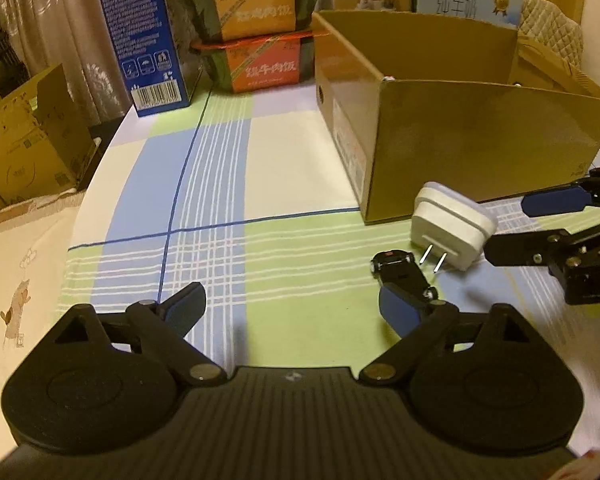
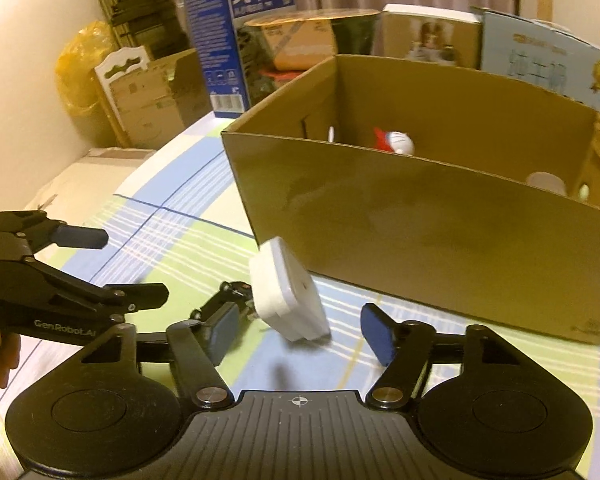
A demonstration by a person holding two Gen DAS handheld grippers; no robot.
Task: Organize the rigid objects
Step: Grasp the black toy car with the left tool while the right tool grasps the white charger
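Note:
A white plug adapter (image 1: 450, 227) with two metal prongs lies on the checked tablecloth in front of an open cardboard box (image 1: 460, 136). A small black toy car (image 1: 402, 272) lies beside it, touching my left gripper's right fingertip. My left gripper (image 1: 296, 308) is open and empty. My right gripper (image 2: 300, 330) is open, with the adapter (image 2: 286, 300) between its fingers, untouched. The toy car (image 2: 230, 294) sits behind its left finger. The box (image 2: 420, 220) holds a red-and-white toy (image 2: 394, 142) and a white cup (image 2: 546, 184).
Stacked instant-meal tubs (image 1: 256, 32), a blue milk carton (image 1: 144, 36) and more cartons (image 1: 468, 0) stand at the table's back. Cardboard boxes (image 1: 24, 136) sit off the table's left edge. The left gripper (image 2: 80, 272) shows in the right wrist view.

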